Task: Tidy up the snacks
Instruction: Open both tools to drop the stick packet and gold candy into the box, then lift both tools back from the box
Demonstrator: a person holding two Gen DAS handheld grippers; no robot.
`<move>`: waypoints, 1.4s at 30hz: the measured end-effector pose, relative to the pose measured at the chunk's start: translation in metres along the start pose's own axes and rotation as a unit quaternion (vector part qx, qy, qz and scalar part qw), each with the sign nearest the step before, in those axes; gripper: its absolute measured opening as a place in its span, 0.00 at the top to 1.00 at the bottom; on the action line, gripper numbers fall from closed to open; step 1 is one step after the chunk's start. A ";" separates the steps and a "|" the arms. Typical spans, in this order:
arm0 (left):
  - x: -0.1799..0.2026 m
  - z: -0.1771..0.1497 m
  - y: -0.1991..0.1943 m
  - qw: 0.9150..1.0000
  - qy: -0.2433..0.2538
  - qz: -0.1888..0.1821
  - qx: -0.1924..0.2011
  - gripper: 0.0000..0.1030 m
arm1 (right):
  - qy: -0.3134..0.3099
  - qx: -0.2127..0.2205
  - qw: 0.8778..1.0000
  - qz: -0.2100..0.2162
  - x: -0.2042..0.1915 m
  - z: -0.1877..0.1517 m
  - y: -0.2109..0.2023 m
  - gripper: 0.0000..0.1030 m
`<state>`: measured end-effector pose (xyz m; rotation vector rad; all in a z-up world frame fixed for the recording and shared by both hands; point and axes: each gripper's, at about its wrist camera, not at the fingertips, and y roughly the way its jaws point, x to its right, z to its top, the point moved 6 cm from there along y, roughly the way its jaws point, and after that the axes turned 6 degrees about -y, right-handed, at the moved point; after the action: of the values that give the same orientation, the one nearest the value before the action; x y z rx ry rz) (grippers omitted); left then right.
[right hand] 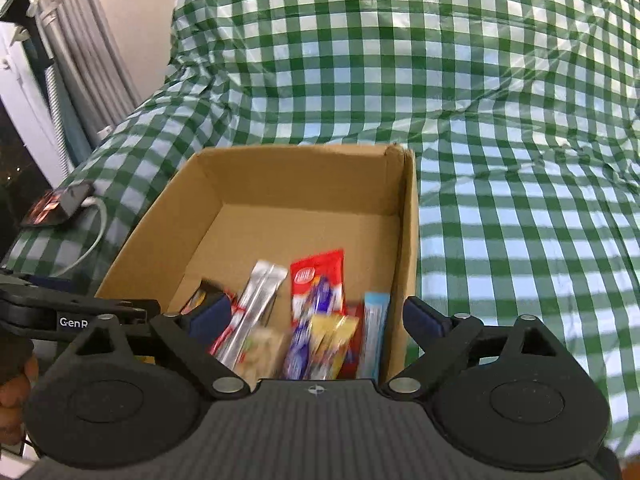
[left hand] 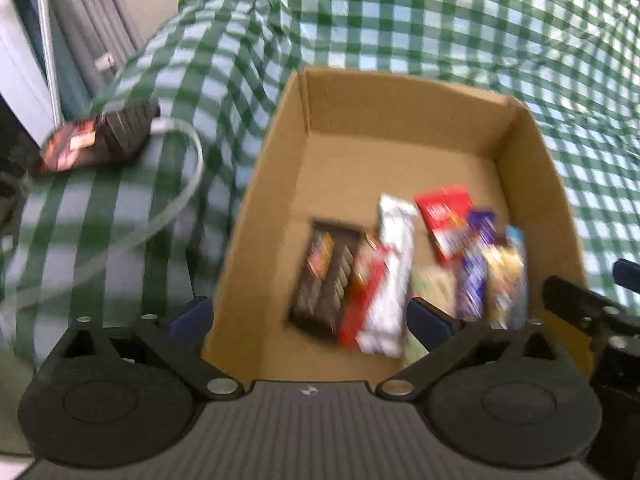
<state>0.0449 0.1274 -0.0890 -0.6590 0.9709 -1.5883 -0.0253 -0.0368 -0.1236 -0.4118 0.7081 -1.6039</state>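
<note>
Snack packets lie heaped in the near half of an open cardboard box (right hand: 406, 216) that rests on a green-and-white checked cloth (right hand: 500, 120) draped over the bench. In the right wrist view a silver stick pack (right hand: 258, 304), a red pouch (right hand: 318, 276), a purple wrapper (right hand: 300, 344), a yellow packet (right hand: 330, 340) and a pale blue bar (right hand: 374, 336) crowd together, the blue bar against the box's wall at 3 o'clock. The left wrist view, blurred, alone shows in full a dark brown chocolate pack (left hand: 326, 280) lying at the 9 o'clock edge of the heap; the right view catches only its corner behind a finger. The right tool (right hand: 316, 320) hangs over the box's near end with fingers spread wide and nothing between them, its blue-padded right finger outside the 3 o'clock wall, the snacks directly under the gap. The left tool (left hand: 310, 318) is likewise spread and empty, its left finger outside the 9 o'clock wall, the heap under it toward 1 o'clock. Well apart, toward 10 o'clock on the cloth, sits a dark packet with red print (left hand: 98, 142) beside a white cable (left hand: 176, 204); beyond it hang grey curtains (right hand: 92, 60).
</note>
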 end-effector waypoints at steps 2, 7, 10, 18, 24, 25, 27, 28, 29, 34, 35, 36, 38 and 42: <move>0.002 -0.015 -0.014 1.000 -0.007 -0.003 -0.008 0.00 | -0.002 0.001 1.000 -0.004 -0.006 -0.014 -0.017 0.06; 0.005 -0.041 -0.052 1.000 0.000 0.002 0.015 0.00 | -0.034 0.036 0.998 -0.041 -0.019 -0.035 -0.063 0.01; 0.006 -0.054 -0.073 0.999 0.007 0.008 0.038 0.00 | -0.041 0.054 0.996 -0.054 -0.022 -0.041 -0.083 0.01; -0.003 -0.081 -0.110 0.997 0.007 0.030 0.069 0.00 | -0.067 0.074 0.994 -0.054 -0.039 -0.060 -0.121 0.01; -0.004 -0.098 -0.131 0.994 0.010 0.049 0.099 0.00 | -0.086 0.092 0.991 -0.053 -0.046 -0.069 -0.144 0.01; -0.004 -0.101 -0.136 0.993 0.006 0.050 0.108 0.00 | -0.086 0.095 0.990 -0.052 -0.046 -0.070 -0.148 0.00; -0.005 -0.105 -0.142 0.994 0.002 0.039 0.100 0.00 | -0.084 0.102 0.990 -0.053 -0.046 -0.072 -0.156 0.00; -0.004 -0.106 -0.143 0.995 0.002 0.029 0.094 0.00 | -0.082 0.108 0.989 -0.053 -0.045 -0.073 -0.160 0.00; -0.004 -0.108 -0.143 0.996 0.003 0.022 0.090 0.00 | -0.080 0.111 0.989 -0.054 -0.044 -0.073 -0.162 0.00; -0.002 -0.113 -0.149 0.995 0.016 0.033 0.095 0.00 | -0.077 0.117 0.989 -0.054 -0.042 -0.076 -0.169 0.00; -0.003 -0.114 -0.149 0.995 0.014 0.032 0.094 0.00 | -0.077 0.117 0.989 -0.054 -0.041 -0.076 -0.170 0.00; -0.003 -0.114 -0.150 0.995 0.014 0.031 0.093 0.00 | -0.077 0.118 0.989 -0.053 -0.042 -0.076 -0.171 0.00; -0.005 -0.115 -0.152 0.995 0.011 0.030 0.096 0.00 | -0.079 0.120 0.988 -0.052 -0.043 -0.076 -0.173 0.00; -0.006 -0.114 -0.154 0.994 0.008 0.030 0.103 0.00 | -0.080 0.121 0.988 -0.054 -0.045 -0.076 -0.173 0.00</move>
<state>-0.1263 0.1700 -0.0145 -0.4704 0.8188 -1.6162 -0.1967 0.0297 -0.0619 -0.4006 0.3698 -1.7133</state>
